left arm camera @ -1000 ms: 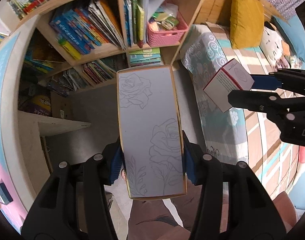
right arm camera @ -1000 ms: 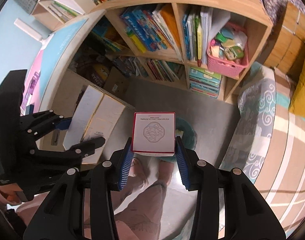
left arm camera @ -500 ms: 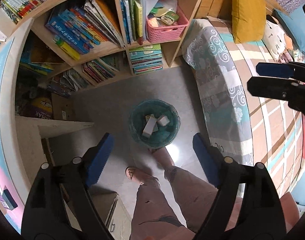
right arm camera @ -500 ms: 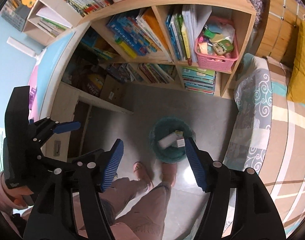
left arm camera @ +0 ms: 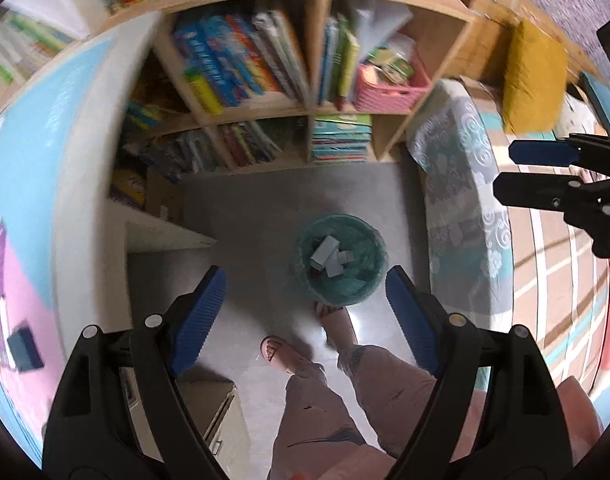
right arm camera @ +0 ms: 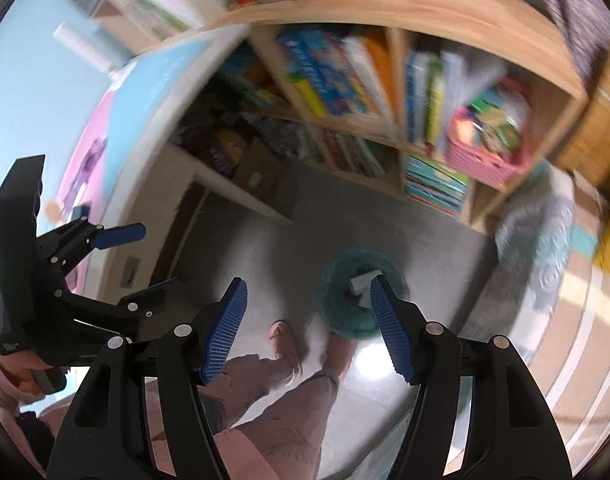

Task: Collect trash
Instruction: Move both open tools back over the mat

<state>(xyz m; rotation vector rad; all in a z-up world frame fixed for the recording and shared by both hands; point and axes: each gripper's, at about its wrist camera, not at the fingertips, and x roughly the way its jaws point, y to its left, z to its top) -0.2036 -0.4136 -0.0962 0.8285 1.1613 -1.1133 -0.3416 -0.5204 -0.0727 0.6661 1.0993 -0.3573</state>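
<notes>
Left gripper released, empty, right gripper released, empty, both above bin, boxes inside, floor beneath.

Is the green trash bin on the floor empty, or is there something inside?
Not empty. The green trash bin holds pale boxes, seen from above through its open top.

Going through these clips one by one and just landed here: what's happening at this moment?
A person stands over a teal trash bin on the floor, a gripper in each hand. The left gripper and right gripper are both open and empty. A few boxes lie inside the bin, beside the bed and below the bookshelf.
</notes>
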